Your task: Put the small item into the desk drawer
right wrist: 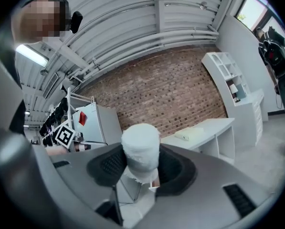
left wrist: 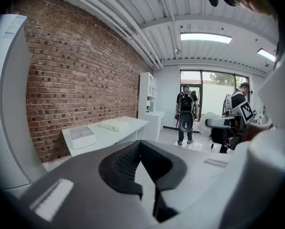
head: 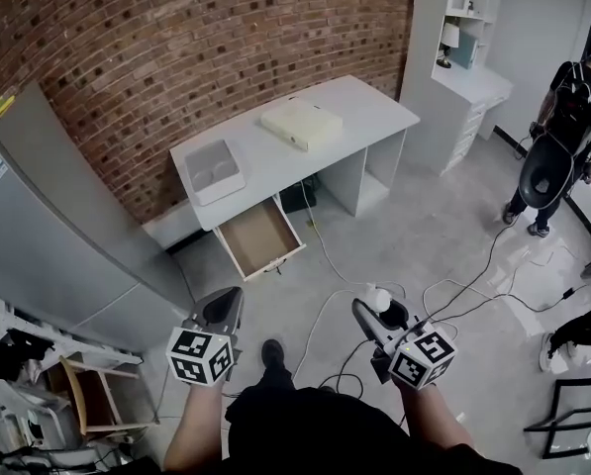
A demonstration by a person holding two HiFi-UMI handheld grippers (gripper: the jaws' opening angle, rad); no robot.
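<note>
A small white roll (head: pixel 377 297) sits between the fingers of my right gripper (head: pixel 371 307), which is shut on it low at the right of the head view. In the right gripper view the roll (right wrist: pixel 140 149) stands upright in the right gripper (right wrist: pixel 141 163) and hides part of the desk behind it. My left gripper (head: pixel 226 303) hangs beside it on the left, shut and empty; the left gripper view shows nothing in the left gripper (left wrist: pixel 143 168). The white desk (head: pixel 344 102) stands some way ahead by the brick wall, its drawer (head: pixel 258 237) pulled open and empty.
On the desk lie a white tray (head: pixel 213 169) and a cream box (head: pixel 301 122). Cables (head: pixel 325 255) trail over the floor between me and the desk. A grey cabinet (head: pixel 57 216) stands left, a white shelf unit (head: pixel 463 57) right, and a person (head: pixel 562 137) far right.
</note>
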